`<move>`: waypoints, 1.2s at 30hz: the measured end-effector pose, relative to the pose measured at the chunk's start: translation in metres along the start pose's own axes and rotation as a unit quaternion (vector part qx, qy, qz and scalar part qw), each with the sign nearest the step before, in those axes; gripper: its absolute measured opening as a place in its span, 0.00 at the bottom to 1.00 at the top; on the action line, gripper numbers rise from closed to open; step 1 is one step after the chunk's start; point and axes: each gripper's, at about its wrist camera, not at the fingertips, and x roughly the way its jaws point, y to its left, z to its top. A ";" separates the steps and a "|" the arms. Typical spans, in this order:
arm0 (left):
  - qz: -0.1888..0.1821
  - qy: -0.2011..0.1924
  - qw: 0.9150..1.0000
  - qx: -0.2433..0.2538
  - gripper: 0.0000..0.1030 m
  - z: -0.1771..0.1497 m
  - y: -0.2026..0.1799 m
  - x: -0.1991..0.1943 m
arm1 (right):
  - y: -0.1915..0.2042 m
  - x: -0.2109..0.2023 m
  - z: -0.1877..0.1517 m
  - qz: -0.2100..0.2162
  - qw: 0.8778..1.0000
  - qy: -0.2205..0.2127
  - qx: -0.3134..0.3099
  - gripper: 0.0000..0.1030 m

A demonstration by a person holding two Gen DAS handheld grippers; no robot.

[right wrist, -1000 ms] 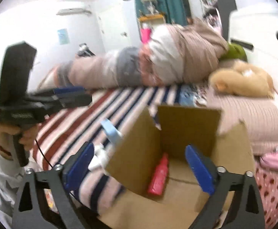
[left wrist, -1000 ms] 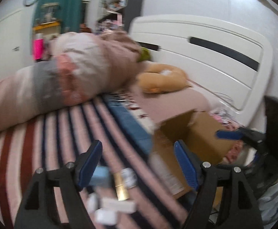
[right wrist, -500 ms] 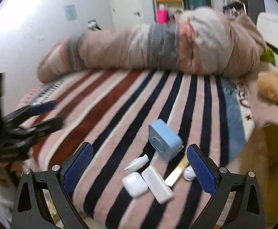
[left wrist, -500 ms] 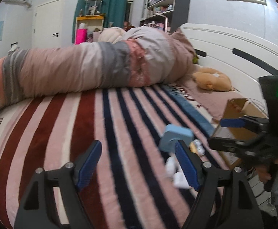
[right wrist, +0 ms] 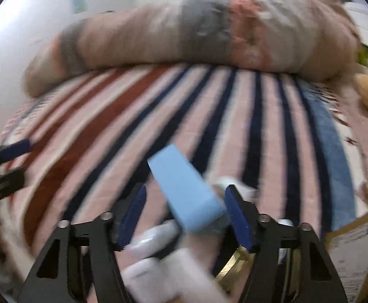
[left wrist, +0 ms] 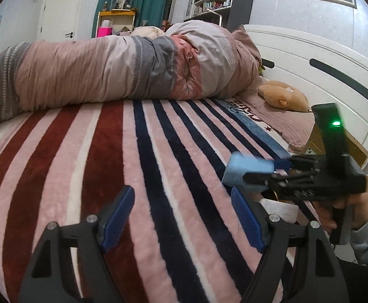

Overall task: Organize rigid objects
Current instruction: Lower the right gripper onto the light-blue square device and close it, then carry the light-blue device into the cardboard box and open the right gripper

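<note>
Bed (left wrist: 138, 151) with striped blanket fills both views; rolled duvet (left wrist: 123, 68) across its far side; plush toy (left wrist: 281, 96) near headboard; cardboard box (right wrist: 355, 250) at bed's right edge; left gripper (left wrist: 182, 217) low over blanket, jaws wide apart, nothing between them; right gripper (right wrist: 185, 217) around blue box (right wrist: 184, 189), jaws either side, contact unclear from blur, cannot tell if clamped; blue box tilted, above blanket near front edge; small white items (right wrist: 156, 260) blurred just below it.
</note>
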 end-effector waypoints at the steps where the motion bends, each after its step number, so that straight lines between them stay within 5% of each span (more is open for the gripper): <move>1: -0.003 -0.001 1.000 0.000 0.74 0.000 0.000 0.001 | 0.005 0.001 0.000 0.032 0.999 0.010 -0.003 0.43; 3: -0.008 -0.002 1.000 0.001 0.74 0.000 -0.002 0.002 | 0.013 0.005 -0.001 0.069 0.997 0.035 -0.006 0.42; 5: -0.007 -0.003 1.000 0.003 0.74 -0.001 -0.001 0.000 | 0.018 0.005 0.000 0.052 0.998 0.032 -0.017 0.47; 6: -0.005 -0.003 1.000 0.003 0.74 -0.002 0.000 0.000 | 0.018 0.006 0.001 0.036 0.999 0.029 -0.026 0.53; 8: -0.002 -0.002 1.000 0.001 0.74 -0.003 0.002 0.000 | 0.015 0.010 0.002 0.020 0.999 0.030 -0.028 0.82; 9: 0.000 -0.001 1.000 -0.001 0.74 -0.004 0.004 0.000 | 0.012 0.014 0.003 0.016 0.999 0.033 -0.025 0.84; 13: 0.001 0.005 1.000 -0.008 0.74 -0.007 0.008 0.004 | -0.006 0.030 0.005 -0.005 0.999 0.046 -0.004 0.85; 17: 0.000 0.010 1.000 -0.008 0.74 -0.010 0.009 0.007 | -0.015 0.040 0.006 0.042 0.997 0.059 0.019 0.85; 23: -0.003 0.012 1.000 -0.011 0.74 -0.009 0.010 0.009 | 0.011 0.030 0.003 0.095 0.992 0.075 -0.028 0.85; 30: -0.001 0.018 1.000 -0.012 0.74 -0.008 0.012 0.011 | 0.032 0.049 0.002 0.032 0.992 0.108 -0.062 0.85; 32: -0.002 0.022 1.000 -0.018 0.74 -0.009 0.015 0.012 | 0.033 0.056 0.002 0.014 0.991 0.118 -0.064 0.76; 36: -0.032 0.030 0.999 -0.033 0.74 -0.009 0.019 0.015 | 0.037 0.046 0.002 -0.007 0.992 0.099 -0.073 0.76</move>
